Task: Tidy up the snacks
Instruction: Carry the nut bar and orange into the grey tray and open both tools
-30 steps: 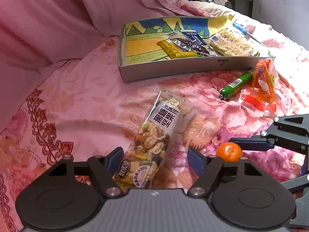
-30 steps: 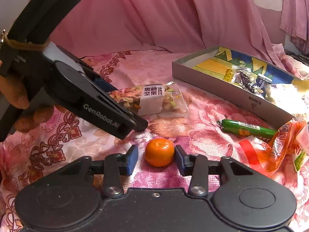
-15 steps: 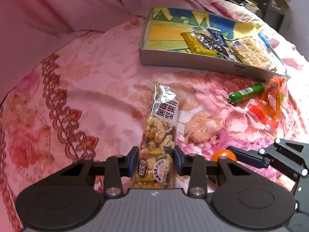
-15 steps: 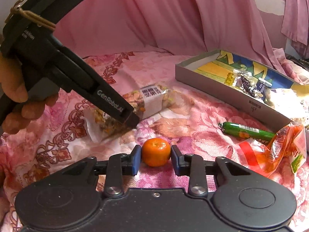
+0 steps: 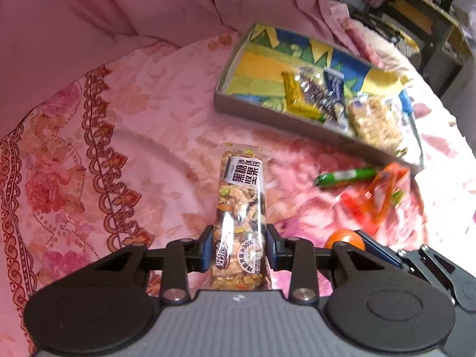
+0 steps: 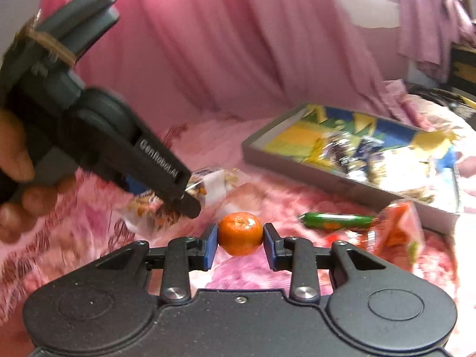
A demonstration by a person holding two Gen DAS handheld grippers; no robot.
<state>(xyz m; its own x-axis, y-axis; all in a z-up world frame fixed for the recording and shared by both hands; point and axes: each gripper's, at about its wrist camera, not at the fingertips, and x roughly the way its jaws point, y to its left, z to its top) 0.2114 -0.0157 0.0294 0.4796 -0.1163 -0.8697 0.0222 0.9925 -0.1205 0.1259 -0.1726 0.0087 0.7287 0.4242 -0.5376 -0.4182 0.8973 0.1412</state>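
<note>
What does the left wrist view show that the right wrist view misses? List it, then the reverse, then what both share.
Only the left wrist view: the left hand-held gripper from behind, its pads pressed on the nut bar packet, whose label is readable.
Only the right wrist view: the right hand-held gripper clamping the mandarin, and the person's hand on the left tool.
Both: the tray of snacks, the green sausage, the orange packet, the pink bedspread.
</note>
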